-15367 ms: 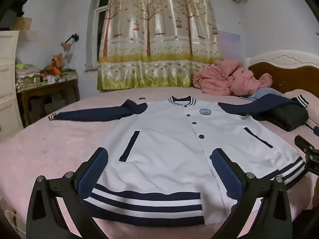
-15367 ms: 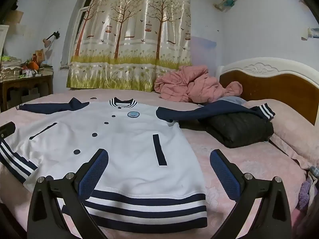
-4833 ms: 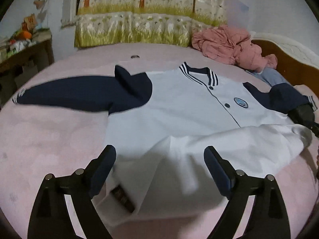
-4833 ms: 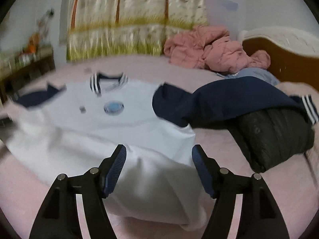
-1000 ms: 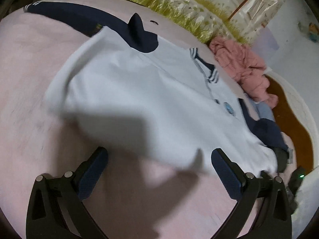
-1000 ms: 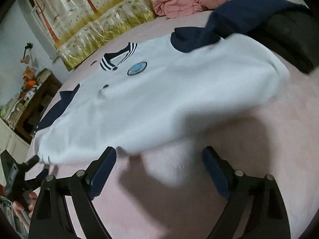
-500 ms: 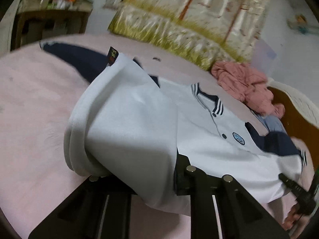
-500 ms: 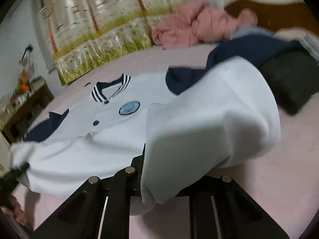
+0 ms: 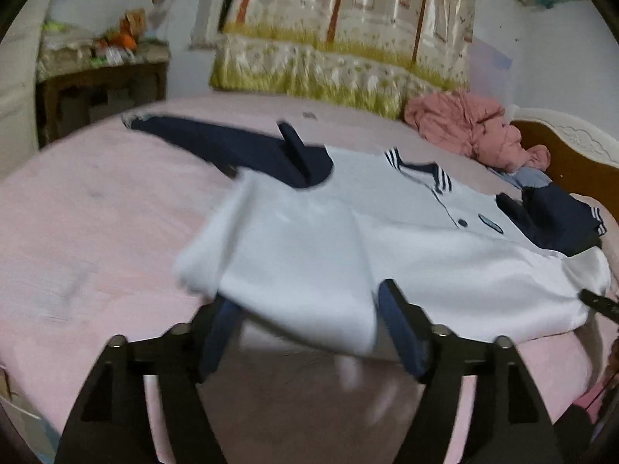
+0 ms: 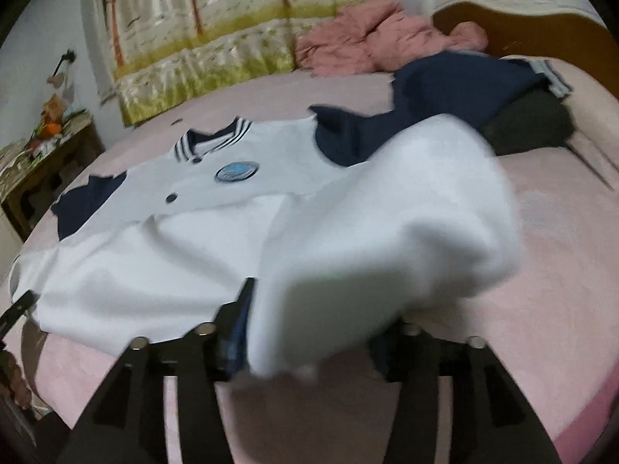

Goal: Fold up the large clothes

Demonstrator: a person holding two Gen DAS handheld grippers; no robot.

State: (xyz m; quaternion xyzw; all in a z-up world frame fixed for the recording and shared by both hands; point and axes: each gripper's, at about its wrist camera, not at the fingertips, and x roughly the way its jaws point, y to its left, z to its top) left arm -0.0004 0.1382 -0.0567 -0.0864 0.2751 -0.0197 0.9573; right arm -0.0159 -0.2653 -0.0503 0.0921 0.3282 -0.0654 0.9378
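Half a second ago both grippers were clamped on the jacket's [image 9: 387, 232] folded white edge; now the left gripper [image 9: 309, 328] has its fingers spread apart, the cloth draped loose over them. On the right gripper [image 10: 309, 332] the fingers also stand apart under a blurred white fold. Folded in half, the jacket lies on the pink bed [image 9: 96, 232], navy sleeves out to both sides.
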